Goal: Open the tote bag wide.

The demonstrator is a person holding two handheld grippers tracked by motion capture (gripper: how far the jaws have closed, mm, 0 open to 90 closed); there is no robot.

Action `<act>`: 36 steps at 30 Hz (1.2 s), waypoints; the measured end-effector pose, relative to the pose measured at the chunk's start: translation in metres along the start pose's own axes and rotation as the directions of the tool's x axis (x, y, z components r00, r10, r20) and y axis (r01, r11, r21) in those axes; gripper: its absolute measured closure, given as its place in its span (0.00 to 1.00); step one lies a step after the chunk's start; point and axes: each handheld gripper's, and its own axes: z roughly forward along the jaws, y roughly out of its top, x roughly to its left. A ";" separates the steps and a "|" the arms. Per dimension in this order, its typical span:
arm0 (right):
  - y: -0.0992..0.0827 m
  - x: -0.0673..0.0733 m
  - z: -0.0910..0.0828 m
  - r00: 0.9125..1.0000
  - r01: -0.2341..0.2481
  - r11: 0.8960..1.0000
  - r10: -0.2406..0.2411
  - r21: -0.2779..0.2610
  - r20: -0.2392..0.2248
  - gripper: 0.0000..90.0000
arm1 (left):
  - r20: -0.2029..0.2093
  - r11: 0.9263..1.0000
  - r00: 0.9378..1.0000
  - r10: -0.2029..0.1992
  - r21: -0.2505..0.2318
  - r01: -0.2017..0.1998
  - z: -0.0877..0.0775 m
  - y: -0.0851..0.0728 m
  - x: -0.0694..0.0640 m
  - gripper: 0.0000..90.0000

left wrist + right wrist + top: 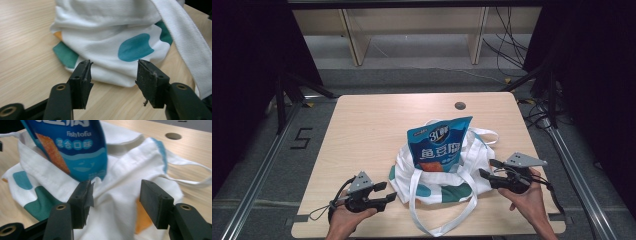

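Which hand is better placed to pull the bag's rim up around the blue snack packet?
Right, probably. The right gripper is open, with the cloth bag between its jaws, just below the snack packet. The left gripper, also open, faces the bag's lower corner, far from the rim.

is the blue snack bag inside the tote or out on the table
Partly in: the blue snack bag stands upright with its bottom inside the white tote, its top sticking out.

- We are seeing a bag [439,172] of soft white cloth, matt, with a ribbed woven strap [186,42].
- We are seeing a pouch [439,145] of glossy blue plastic film.
- We are looking at a table [367,130] of pale, smooth wood grain.
- We are noting matt black plastic jaws with rough, frayed pads [147,80].
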 end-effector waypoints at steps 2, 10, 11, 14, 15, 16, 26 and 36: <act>-0.004 -0.001 -0.007 0.999 -0.046 0.999 0.046 0.001 0.014 0.49 | -0.020 1.000 1.000 -0.016 -0.007 0.016 -0.005 -0.004 0.003 0.46; -0.023 -0.007 -0.017 0.996 -0.064 0.997 0.060 0.053 0.060 0.48 | -0.069 0.999 0.997 -0.038 -0.007 0.037 -0.018 -0.016 0.009 0.39; -0.024 -0.008 -0.018 0.996 -0.077 0.995 0.073 0.061 0.060 0.47 | -0.075 1.000 0.997 -0.016 -0.001 0.016 -0.019 -0.017 0.010 0.39; -0.030 -0.011 -0.020 0.995 -0.081 0.994 0.076 0.072 0.066 0.46 | -0.095 1.000 0.995 0.004 0.012 -0.003 -0.020 -0.020 0.012 0.37; -0.032 -0.012 -0.019 0.995 -0.069 0.995 0.064 0.069 0.070 0.46 | -0.096 1.000 0.995 0.001 0.017 0.000 -0.020 -0.022 0.013 0.37; -0.033 -0.012 -0.021 0.996 -0.068 0.995 0.063 0.078 0.068 0.45 | -0.105 1.000 0.994 -0.015 0.007 0.016 -0.019 -0.023 0.012 0.35; -0.058 -0.008 -0.032 0.996 -0.074 0.986 0.065 0.148 0.062 0.41 | -0.111 1.000 0.994 -0.007 0.025 0.010 -0.021 -0.032 0.014 0.30; -0.081 0.004 -0.040 0.992 -0.124 0.972 0.118 0.199 0.041 0.38 | -0.122 0.999 0.992 -0.008 0.046 0.013 -0.019 -0.034 0.013 0.24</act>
